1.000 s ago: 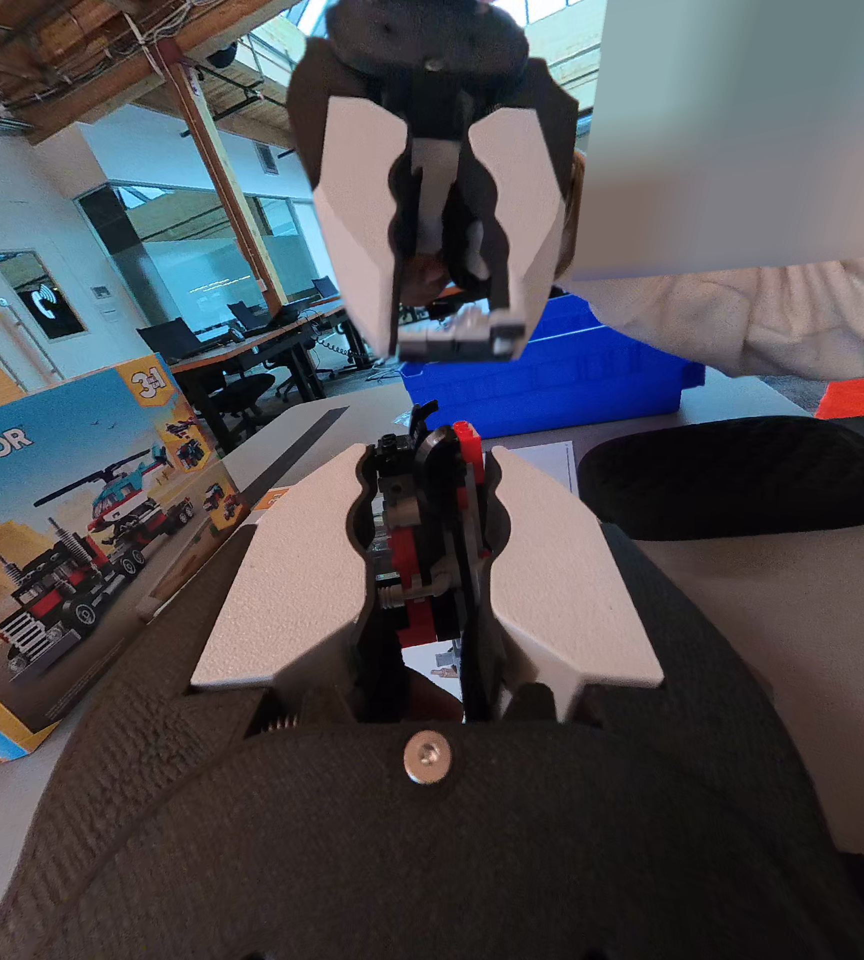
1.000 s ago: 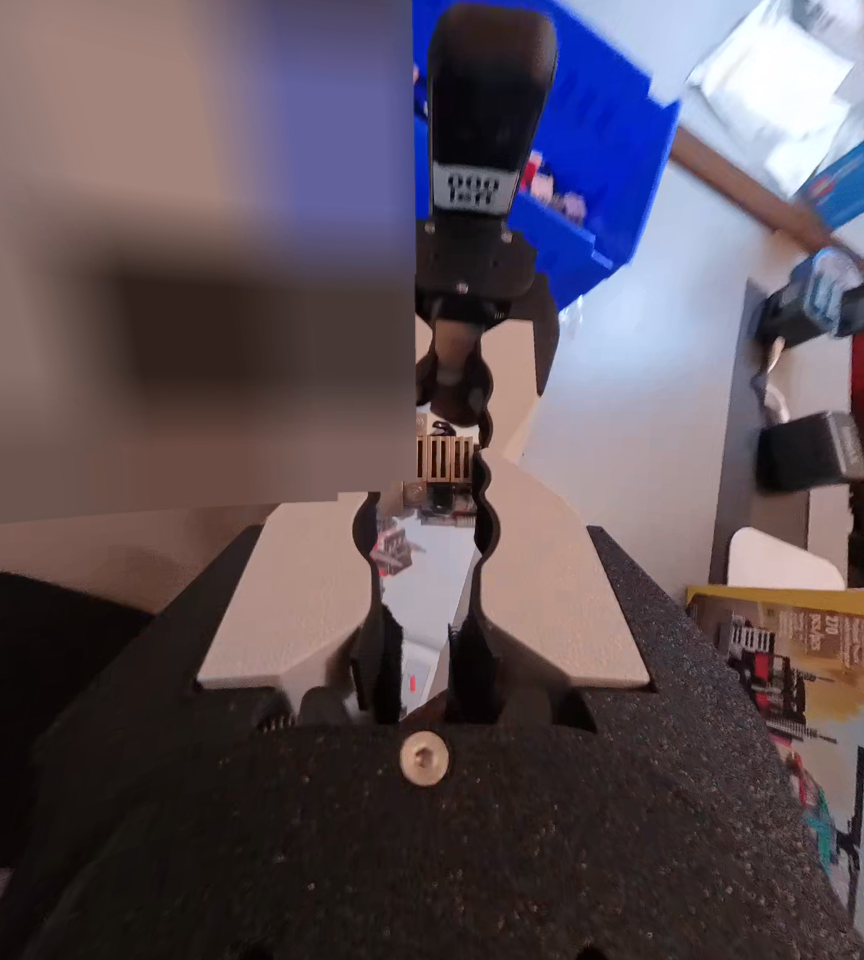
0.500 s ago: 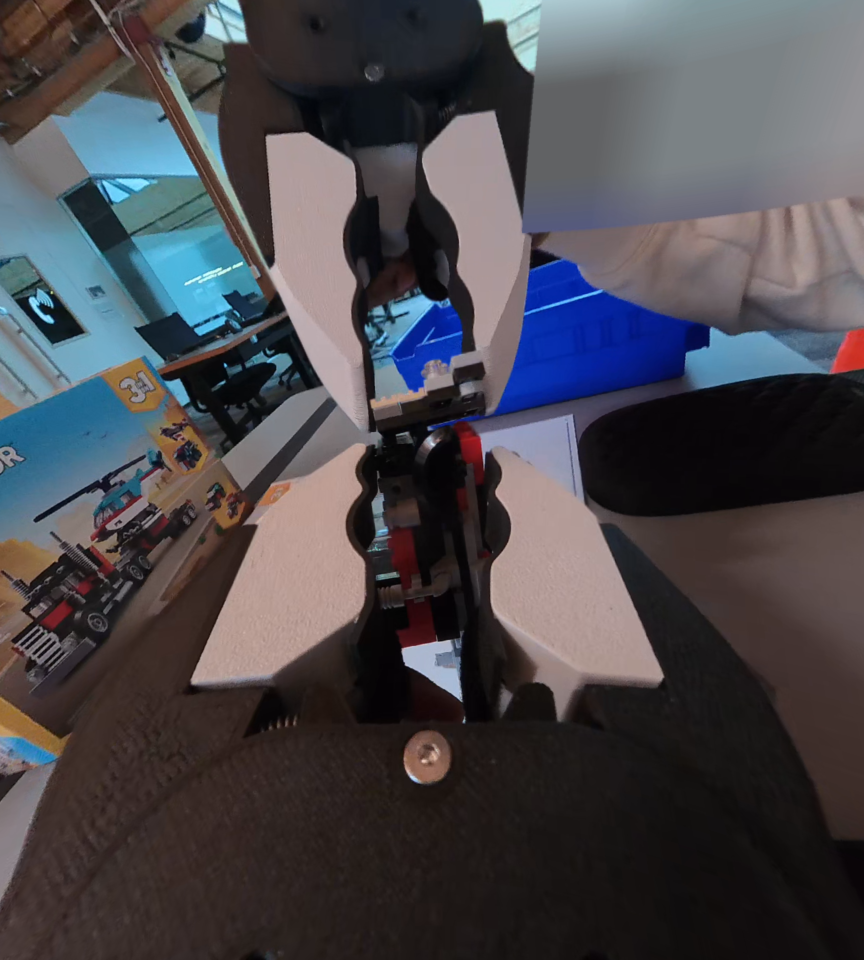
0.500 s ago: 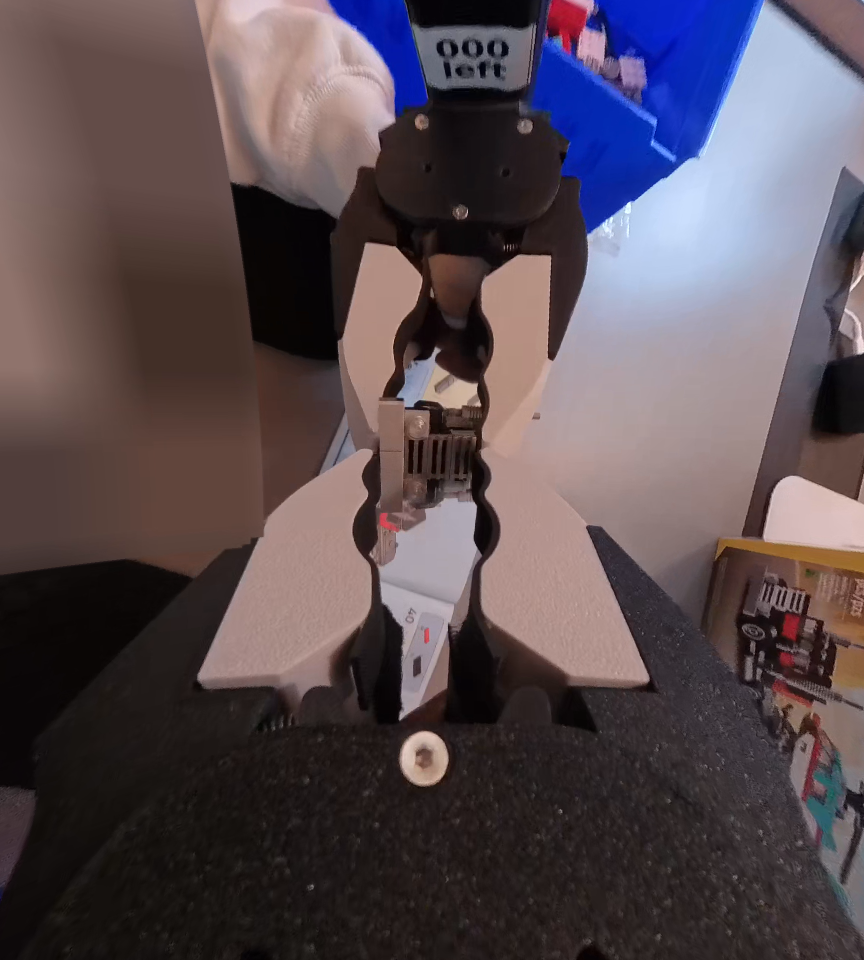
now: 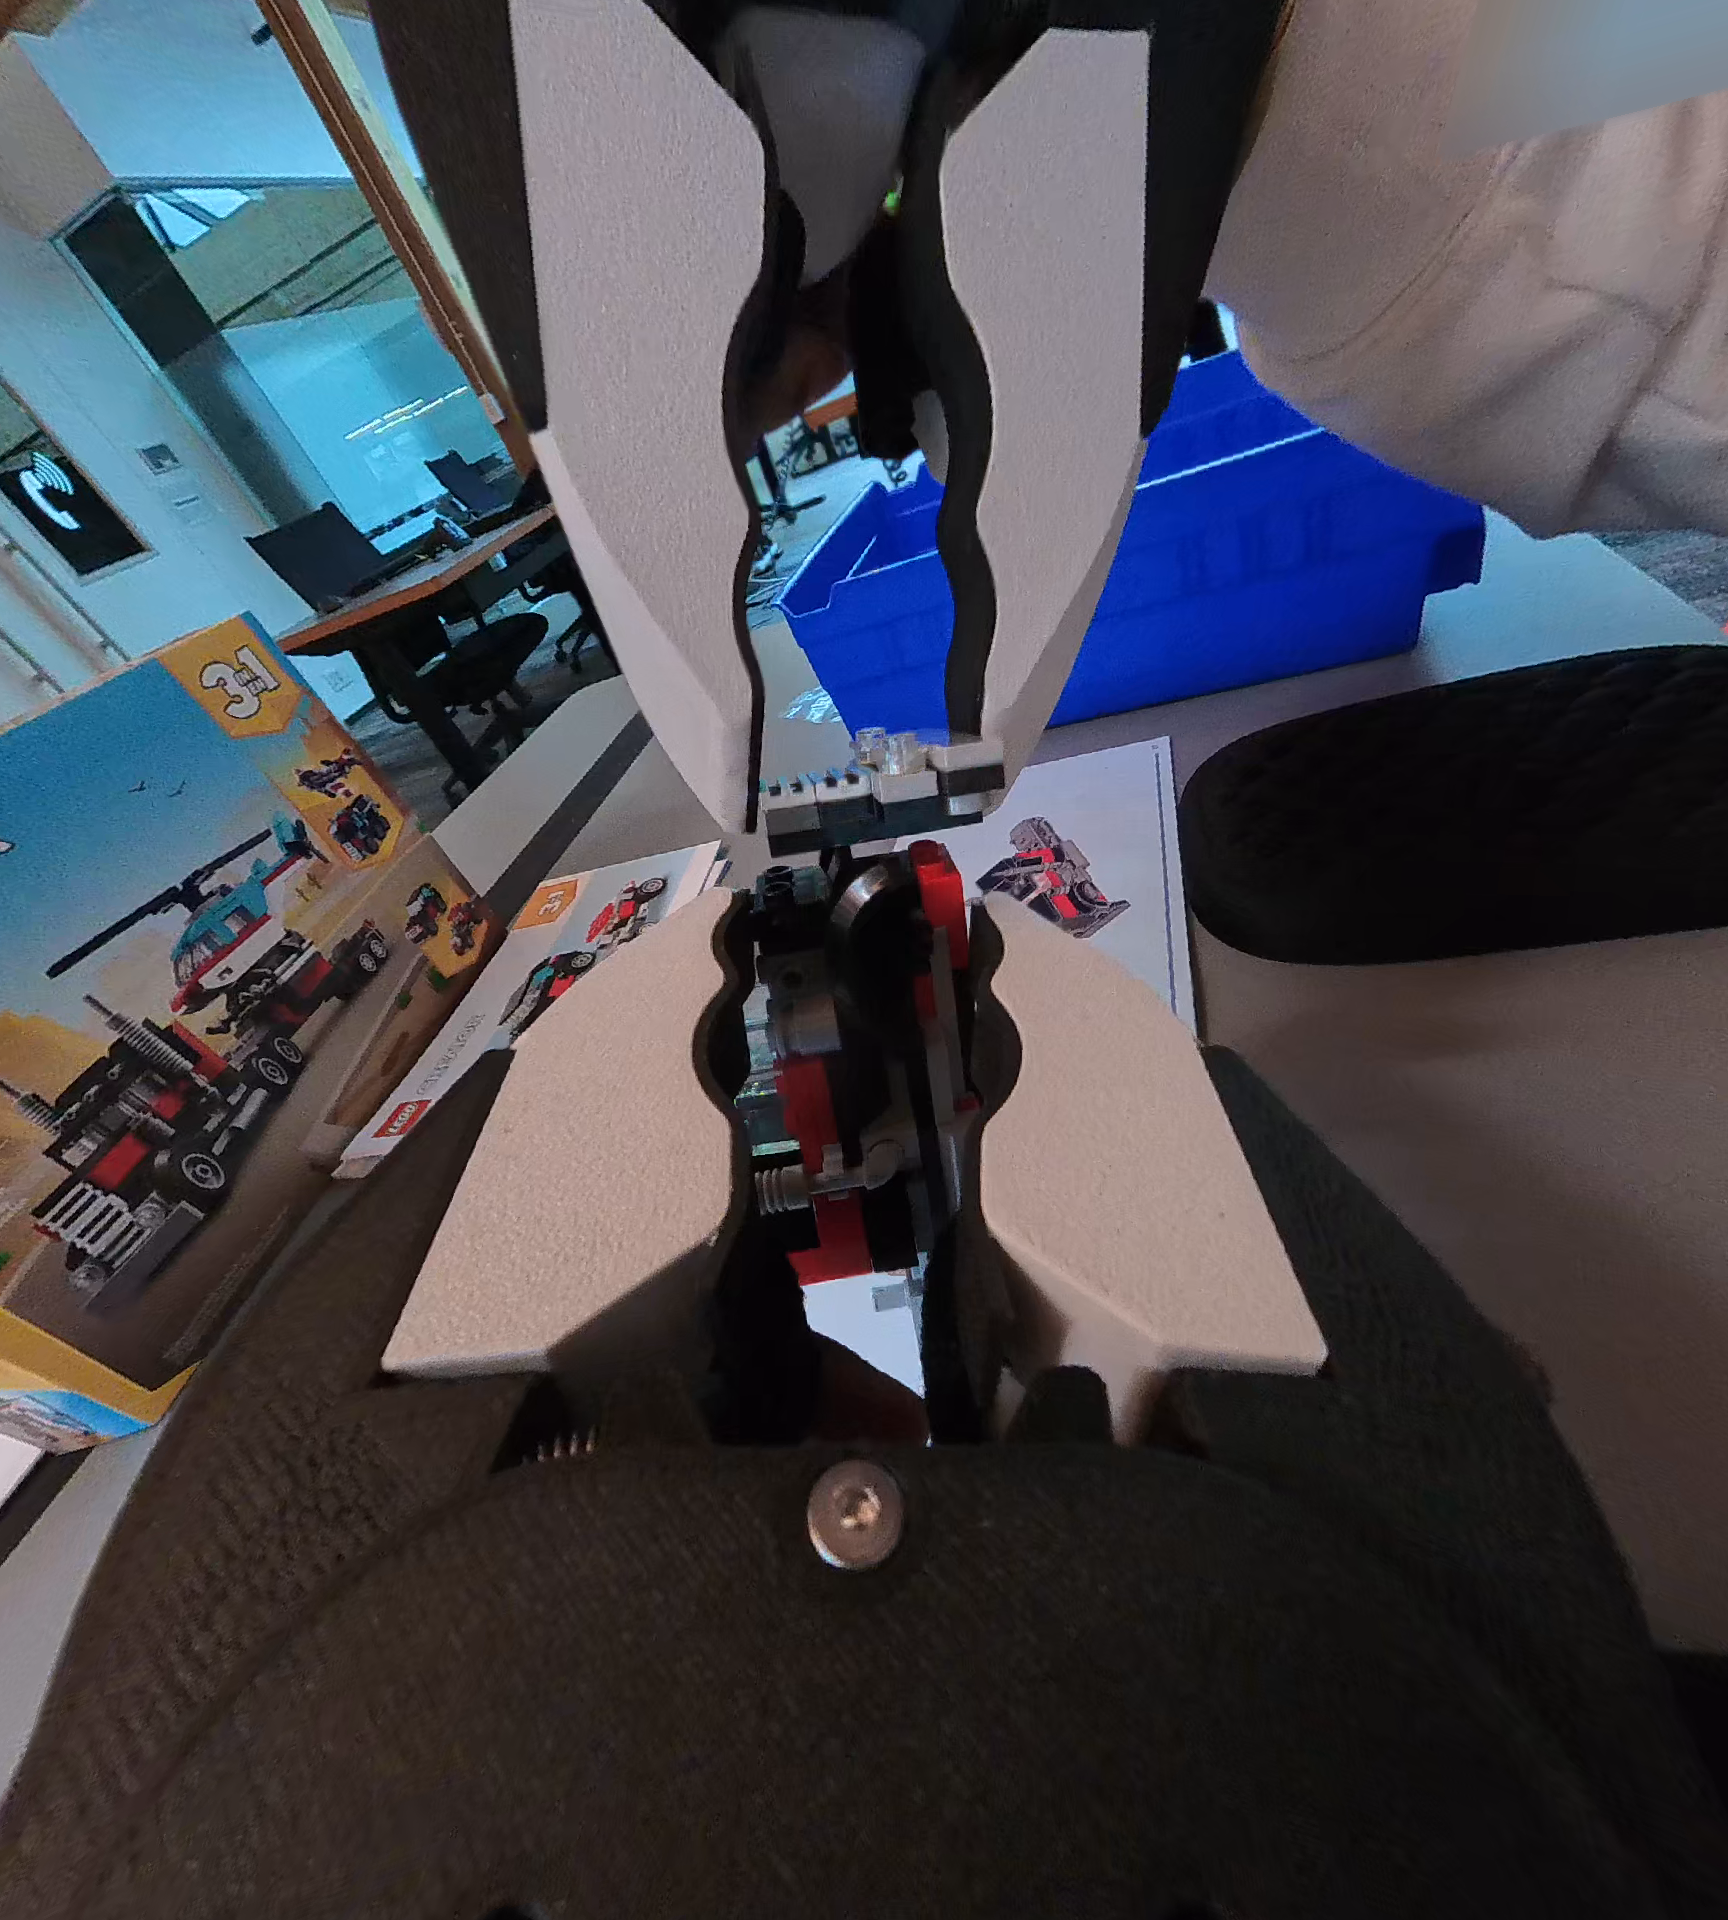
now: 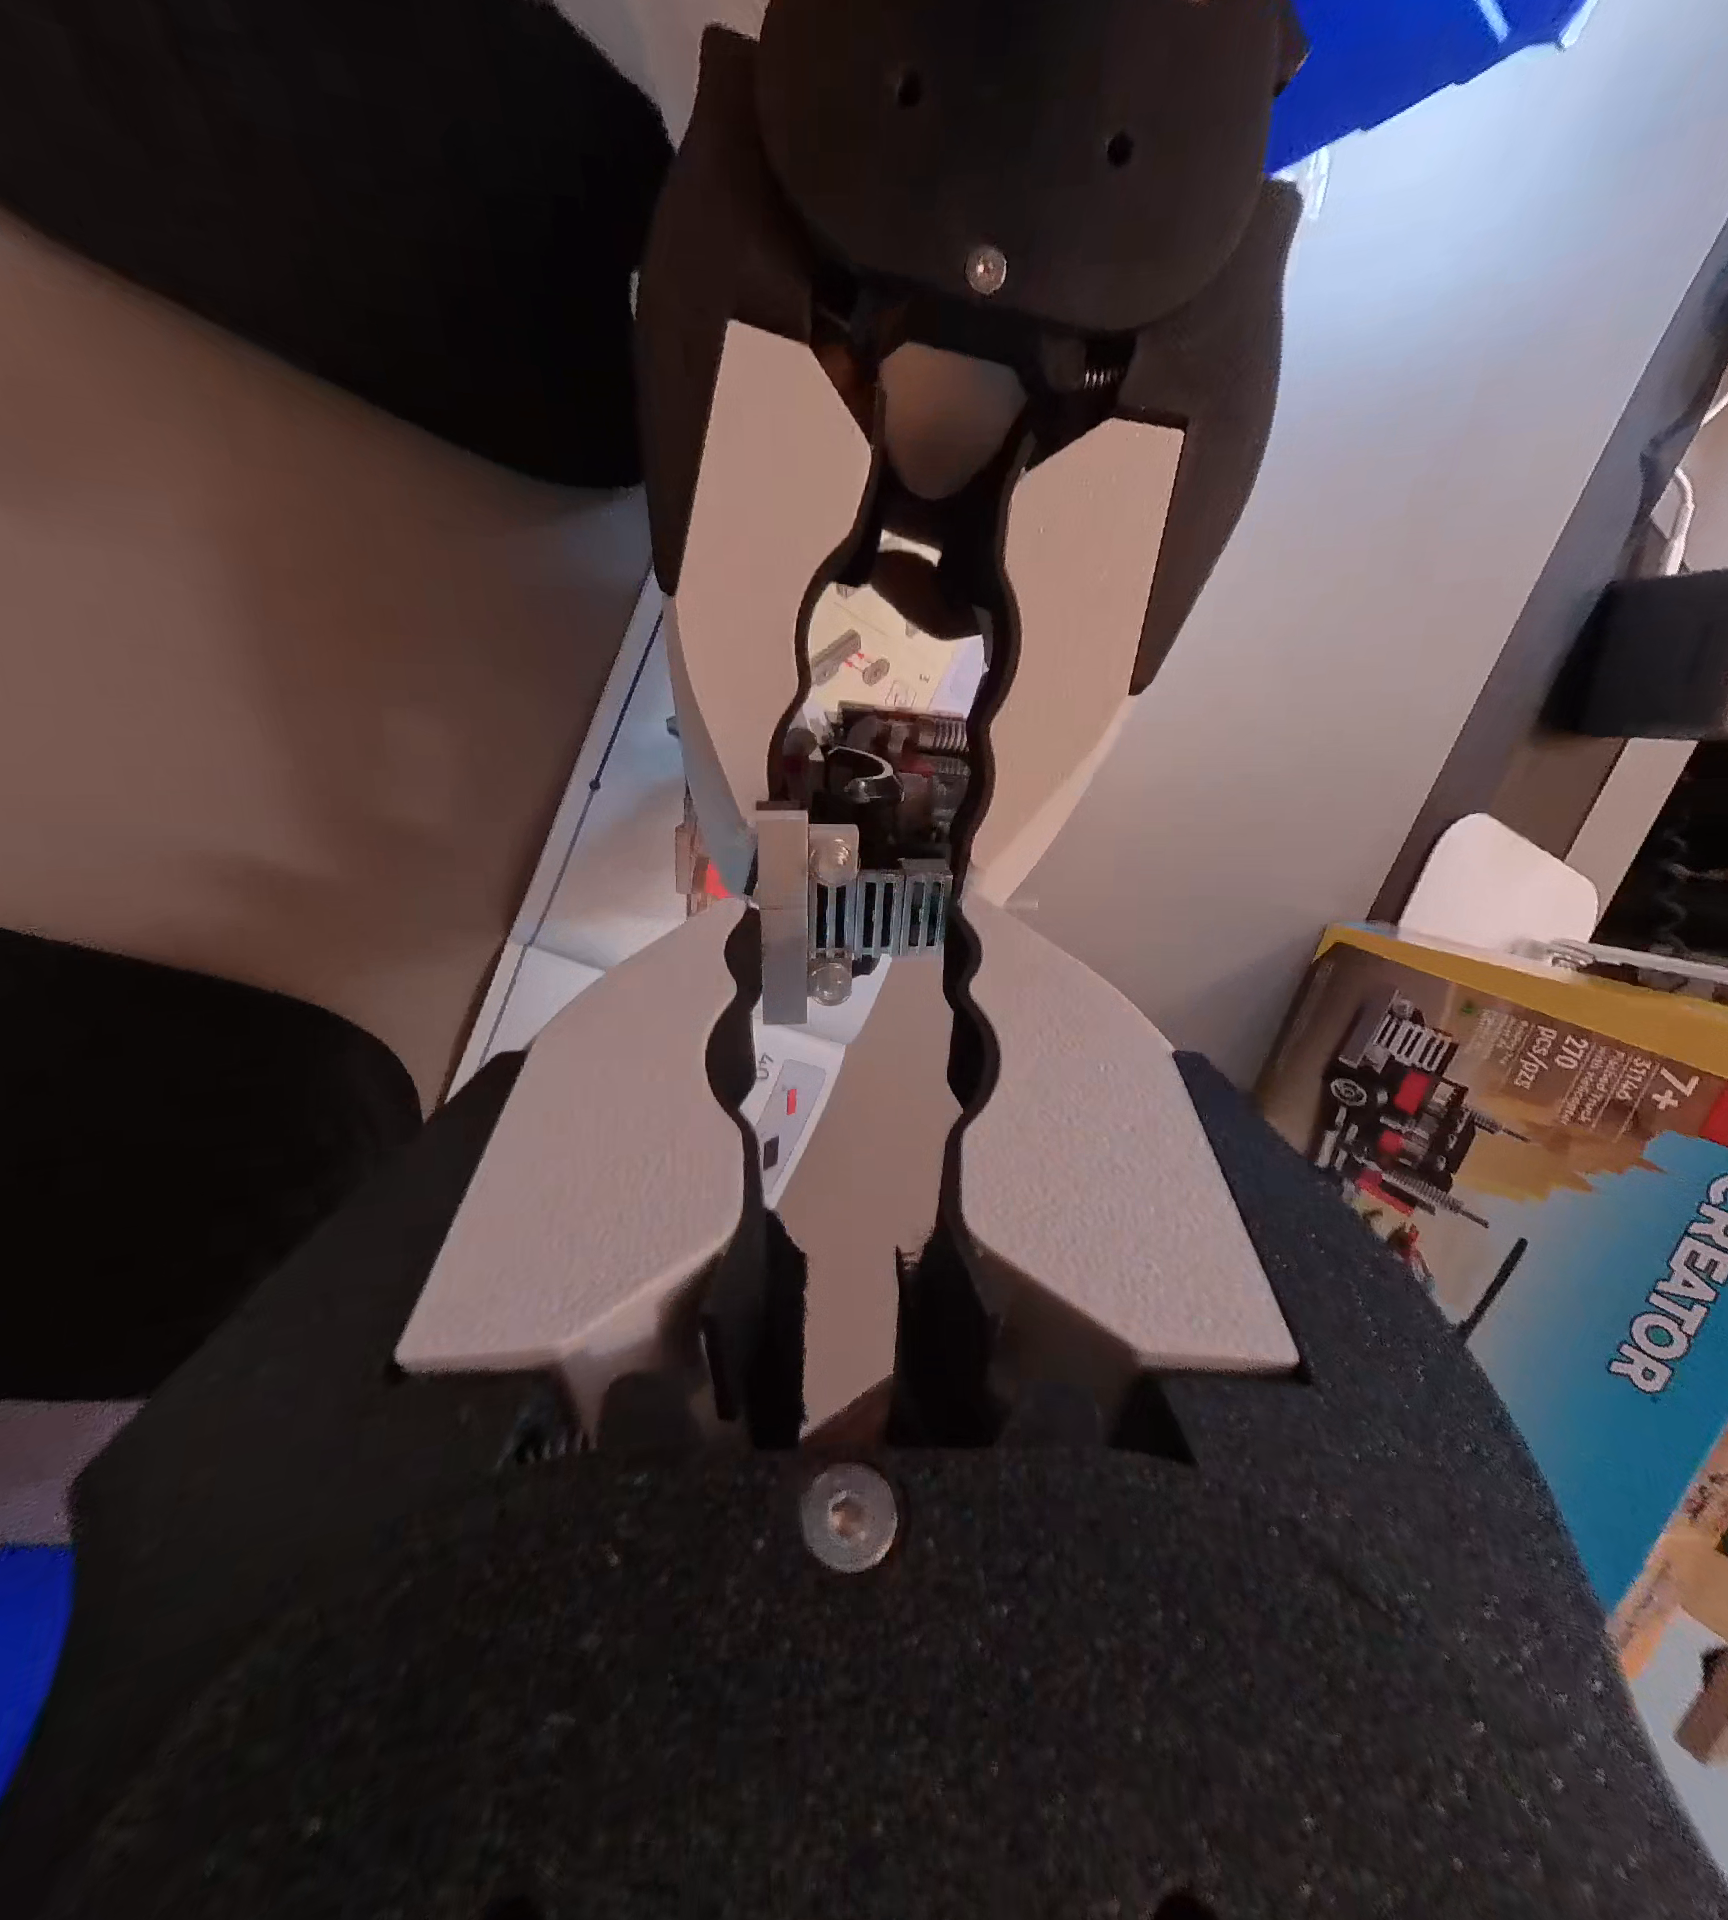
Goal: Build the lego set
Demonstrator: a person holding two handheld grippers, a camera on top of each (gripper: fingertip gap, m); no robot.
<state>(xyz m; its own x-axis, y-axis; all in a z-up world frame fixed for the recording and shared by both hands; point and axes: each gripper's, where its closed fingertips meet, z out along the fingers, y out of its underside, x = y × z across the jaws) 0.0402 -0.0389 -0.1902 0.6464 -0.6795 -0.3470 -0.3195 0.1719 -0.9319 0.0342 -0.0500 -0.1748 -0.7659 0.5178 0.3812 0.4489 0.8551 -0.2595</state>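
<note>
Grey grille piece meets the red-and-black truck model.
The grille piece (image 5: 881, 795), clamped in the right gripper (image 5: 865, 769), sits at the model's (image 5: 855, 1049) 12 o'clock end; the left gripper (image 5: 855, 914) clamps the model. Lego box (image 5: 101, 997) at 9 o'clock, blue bin (image 5: 1244, 582) at 1.

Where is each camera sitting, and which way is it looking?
Left wrist view: sits on the left gripper, looking along its fingers, shut on the red and black lego model; a sleeve shows.
Right wrist view: sits on the right gripper, looking at its grey grille piece.
Shared: both grippers, both lego parts, the lego box.
</note>
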